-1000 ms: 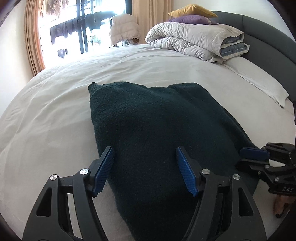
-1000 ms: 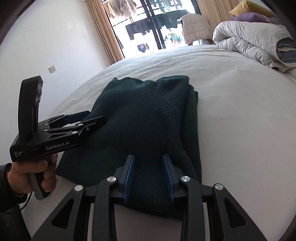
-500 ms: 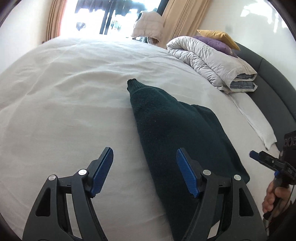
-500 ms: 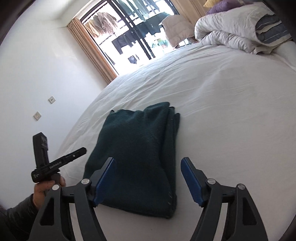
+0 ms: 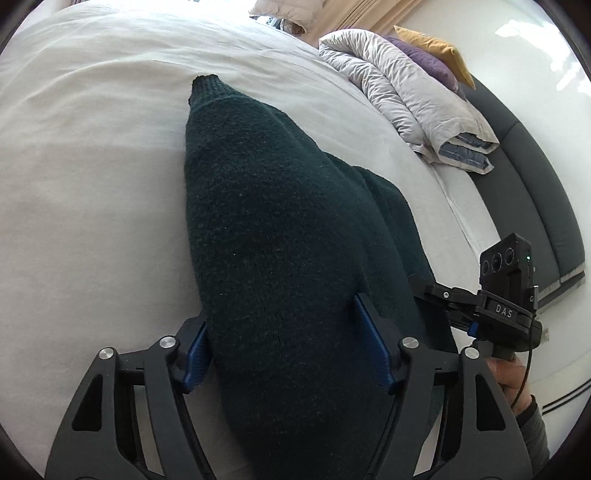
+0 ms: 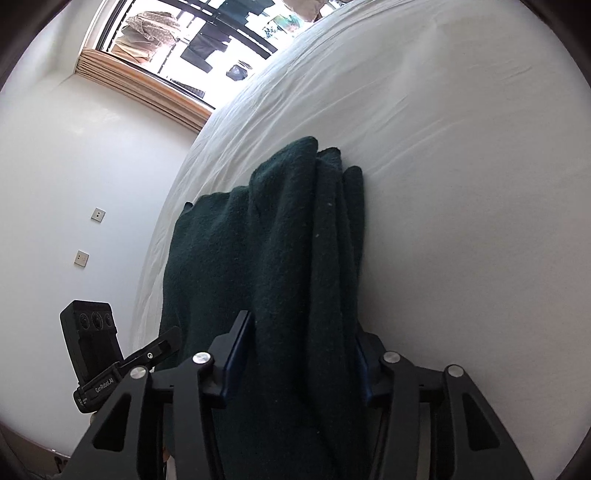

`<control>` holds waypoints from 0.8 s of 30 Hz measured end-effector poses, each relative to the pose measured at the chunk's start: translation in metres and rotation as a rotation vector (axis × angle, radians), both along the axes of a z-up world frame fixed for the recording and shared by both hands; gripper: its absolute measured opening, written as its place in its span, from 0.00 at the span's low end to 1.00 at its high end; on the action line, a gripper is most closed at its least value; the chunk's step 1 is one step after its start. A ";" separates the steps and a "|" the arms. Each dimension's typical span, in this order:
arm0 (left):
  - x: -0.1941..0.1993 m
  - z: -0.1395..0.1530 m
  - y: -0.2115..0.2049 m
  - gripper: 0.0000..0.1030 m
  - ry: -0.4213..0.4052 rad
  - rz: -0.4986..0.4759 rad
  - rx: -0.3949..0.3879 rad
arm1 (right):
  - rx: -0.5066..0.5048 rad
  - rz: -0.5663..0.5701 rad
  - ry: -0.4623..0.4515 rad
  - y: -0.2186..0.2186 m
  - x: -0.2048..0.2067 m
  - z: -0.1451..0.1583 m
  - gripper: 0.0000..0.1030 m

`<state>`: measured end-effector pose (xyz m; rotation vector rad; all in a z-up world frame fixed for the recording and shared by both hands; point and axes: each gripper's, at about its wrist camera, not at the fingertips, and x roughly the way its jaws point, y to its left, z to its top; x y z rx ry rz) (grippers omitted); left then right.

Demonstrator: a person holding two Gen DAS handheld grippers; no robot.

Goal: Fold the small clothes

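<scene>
Change: both grippers have come in over the near edge of the dark green knit sweater (image 5: 280, 236) | Left gripper (image 5: 291, 354): jaws closing around the sweater's edge | Right gripper (image 6: 299, 354): closing on bunched folds | Sweater: folded on white bed sheet (image 5: 92, 166) | Around: rolled duvet (image 5: 402, 92), cushions, grey headboard (image 5: 535, 192), window (image 6: 207, 33).

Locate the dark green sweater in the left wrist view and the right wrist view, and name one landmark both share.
Left wrist view: the dark green sweater fills the centre, running from a cuff at upper middle down between that tool's fingers.
Right wrist view: the sweater lies bunched at centre, running down between that tool's fingers at the bottom edge.
Shared landmark: the white bedsheet under the sweater.
</scene>
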<state>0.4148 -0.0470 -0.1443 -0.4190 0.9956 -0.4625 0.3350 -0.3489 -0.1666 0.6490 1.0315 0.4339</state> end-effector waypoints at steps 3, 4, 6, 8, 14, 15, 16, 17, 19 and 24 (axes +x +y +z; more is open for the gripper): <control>0.000 0.004 -0.005 0.48 -0.010 -0.011 0.014 | -0.041 0.001 -0.004 0.008 -0.005 0.002 0.33; -0.002 0.007 -0.007 0.46 -0.021 -0.017 0.025 | -0.074 -0.001 -0.013 0.011 -0.007 0.007 0.31; -0.006 0.013 -0.009 0.38 -0.039 -0.023 0.044 | -0.134 -0.014 -0.034 0.020 -0.013 0.016 0.29; -0.013 0.020 -0.006 0.34 -0.053 -0.021 0.043 | -0.187 -0.021 -0.059 0.028 -0.019 0.027 0.28; -0.038 0.053 0.030 0.31 -0.105 0.010 0.069 | -0.204 0.037 -0.142 0.074 -0.036 0.065 0.26; -0.040 0.059 0.041 0.31 -0.103 0.020 0.062 | -0.193 0.044 -0.157 0.083 -0.037 0.072 0.25; -0.042 0.065 0.053 0.31 -0.108 0.030 0.059 | -0.177 0.051 -0.175 0.093 -0.039 0.079 0.25; -0.045 0.073 0.066 0.31 -0.119 0.039 0.062 | -0.164 0.060 -0.189 0.103 -0.039 0.085 0.25; -0.049 0.087 0.088 0.31 -0.136 0.050 0.077 | -0.134 0.079 -0.201 0.124 -0.037 0.094 0.25; -0.048 0.108 0.144 0.31 -0.150 0.093 0.119 | -0.108 0.115 -0.206 0.171 -0.030 0.098 0.25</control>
